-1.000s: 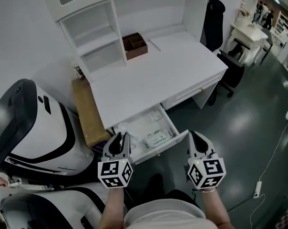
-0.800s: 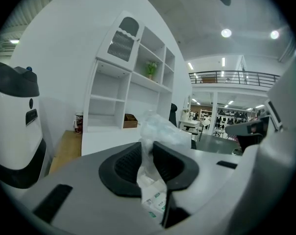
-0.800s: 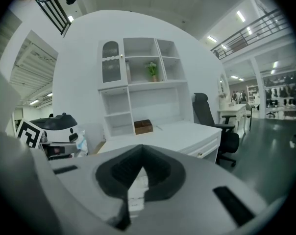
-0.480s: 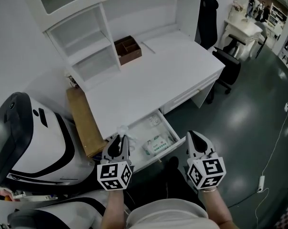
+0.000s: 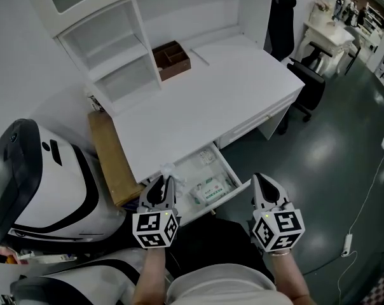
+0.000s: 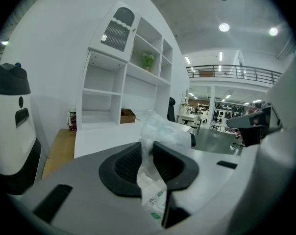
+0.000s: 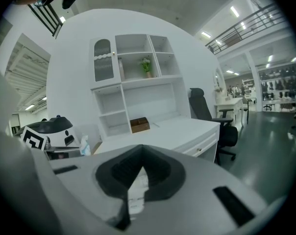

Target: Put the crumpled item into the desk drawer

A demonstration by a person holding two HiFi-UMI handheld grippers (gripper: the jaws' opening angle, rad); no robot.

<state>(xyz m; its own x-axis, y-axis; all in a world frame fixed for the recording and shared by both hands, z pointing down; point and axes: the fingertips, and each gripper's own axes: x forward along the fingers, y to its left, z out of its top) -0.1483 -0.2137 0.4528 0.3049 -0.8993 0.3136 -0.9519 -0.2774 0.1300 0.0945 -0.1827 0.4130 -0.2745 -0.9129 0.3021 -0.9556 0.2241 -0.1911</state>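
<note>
While clamped, crumpled wrapper (image 6: 159,131) points forward (lengthwise)

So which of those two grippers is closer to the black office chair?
The right. The right gripper hangs off the open drawer at its right front corner, toward the black chair; the left gripper, jaws shut on crumpled plastic, sits at the drawer's left corner, farther away.
</note>
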